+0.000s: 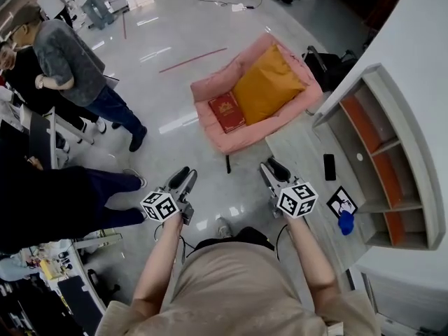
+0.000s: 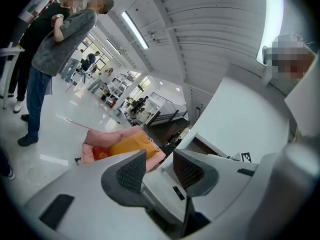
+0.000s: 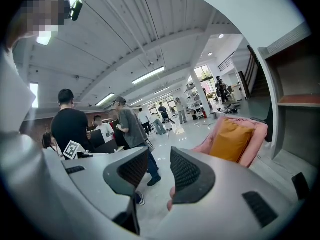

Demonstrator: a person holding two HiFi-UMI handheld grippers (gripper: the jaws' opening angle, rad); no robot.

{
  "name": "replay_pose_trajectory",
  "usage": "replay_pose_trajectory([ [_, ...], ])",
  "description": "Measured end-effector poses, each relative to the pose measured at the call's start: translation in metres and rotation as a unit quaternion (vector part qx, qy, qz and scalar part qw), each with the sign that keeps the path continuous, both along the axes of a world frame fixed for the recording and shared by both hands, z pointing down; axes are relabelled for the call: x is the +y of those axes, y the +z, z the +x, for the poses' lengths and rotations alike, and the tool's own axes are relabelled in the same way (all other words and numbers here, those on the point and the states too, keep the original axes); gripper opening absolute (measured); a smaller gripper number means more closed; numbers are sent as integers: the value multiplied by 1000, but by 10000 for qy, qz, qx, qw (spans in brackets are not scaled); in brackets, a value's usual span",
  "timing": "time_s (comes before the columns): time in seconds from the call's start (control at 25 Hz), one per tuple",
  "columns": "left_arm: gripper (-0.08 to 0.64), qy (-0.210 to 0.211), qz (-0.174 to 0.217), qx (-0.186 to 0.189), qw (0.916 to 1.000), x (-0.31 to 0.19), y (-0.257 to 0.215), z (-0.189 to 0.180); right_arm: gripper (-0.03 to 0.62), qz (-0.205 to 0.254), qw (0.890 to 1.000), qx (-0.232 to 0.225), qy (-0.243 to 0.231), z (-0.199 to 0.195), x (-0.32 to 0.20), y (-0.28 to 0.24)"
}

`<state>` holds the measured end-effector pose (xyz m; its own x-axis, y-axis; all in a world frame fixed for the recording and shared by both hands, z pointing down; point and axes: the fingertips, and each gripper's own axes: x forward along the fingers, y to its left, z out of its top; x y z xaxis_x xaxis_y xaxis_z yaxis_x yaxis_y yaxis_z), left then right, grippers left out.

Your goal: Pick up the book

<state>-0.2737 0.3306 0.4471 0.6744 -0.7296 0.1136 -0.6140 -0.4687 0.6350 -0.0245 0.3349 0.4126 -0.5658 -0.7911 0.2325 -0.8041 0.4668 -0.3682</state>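
Observation:
A red book (image 1: 227, 110) lies flat on the seat of a pink armchair (image 1: 210, 89), beside a large orange cushion (image 1: 268, 82). My left gripper (image 1: 183, 177) and right gripper (image 1: 273, 168) hang side by side over the floor, well short of the chair, both pointing toward it. In the left gripper view the book (image 2: 100, 153) and cushion (image 2: 132, 146) show far beyond the left gripper (image 2: 159, 156), whose pads stand slightly apart with nothing between. The right gripper (image 3: 160, 154) also shows a narrow empty gap. That view shows the cushion (image 3: 230, 139), not the book.
A pale table (image 1: 301, 152) at the right carries a dark phone (image 1: 330, 166), a marker tag (image 1: 342, 201) and a blue object (image 1: 346, 222). Behind it stands a white shelf unit (image 1: 381, 145). People (image 1: 70, 61) stand at the left; a person's dark trousers (image 1: 84, 194) reach in near my left gripper.

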Motion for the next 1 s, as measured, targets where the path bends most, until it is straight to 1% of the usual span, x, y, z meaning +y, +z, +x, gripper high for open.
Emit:
replay_pose_trajectory([
  [0.12, 164, -27, -45, 93, 9999, -6, 4, -1, 124, -35, 10000, 31, -3, -3, -5, 2],
  [0.32, 164, 41, -146, 155, 9998, -22, 9, 3, 124, -28, 9999, 124, 33, -4, -15, -3],
  [0.48, 164, 78, -204, 194, 9996, -36, 12, 10, 124, -157, 9998, 77, 46, 1, -27, 2],
  [0.6, 164, 60, -269, 180, 9995, -53, 18, 16, 124, -311, 9995, 36, -29, 4, -45, 9],
  [0.8, 164, -69, -473, 66, 9988, -94, 33, 19, 124, -508, 9984, 26, -250, 7, -98, 26],
  [1.0, 164, -122, -666, -101, 9977, -157, 41, 36, 124, -550, 9978, -63, -365, 21, -179, 35],
])
